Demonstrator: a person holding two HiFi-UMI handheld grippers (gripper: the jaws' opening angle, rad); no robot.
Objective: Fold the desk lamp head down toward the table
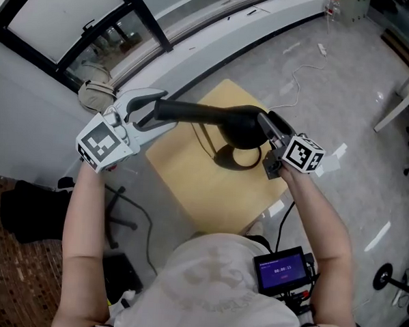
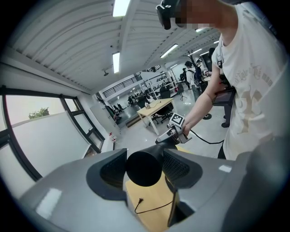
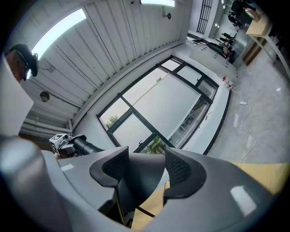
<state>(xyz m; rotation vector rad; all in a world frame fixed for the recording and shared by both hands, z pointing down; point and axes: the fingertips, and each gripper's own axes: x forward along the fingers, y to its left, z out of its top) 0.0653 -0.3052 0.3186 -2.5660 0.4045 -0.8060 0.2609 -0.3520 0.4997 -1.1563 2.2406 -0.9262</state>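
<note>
Closest to the head camera is the person's white shirt, with a small lit screen at the waist just to its right. Both forearms reach forward from there over a square tan surface that stands on a grey floor. On that surface sits the black desk lamp, its round base near the far right corner. The long, horn-shaped lamp head hangs above the base, lying roughly level across the surface. The left tongs are clenched on the narrow, round end of the lamp head. In the left gripper view that dark end fills the gap between the two ribbed pads. The right tongs grasp the wide, flared end of the same head. In the right gripper view the black flare sits wedged between both pads and tapers away toward the other tongs at the far left. A thin dark cord with a plug lies on the tan surface beneath the head. Behind the surface a large window with dark frames runs along the wall.
</note>
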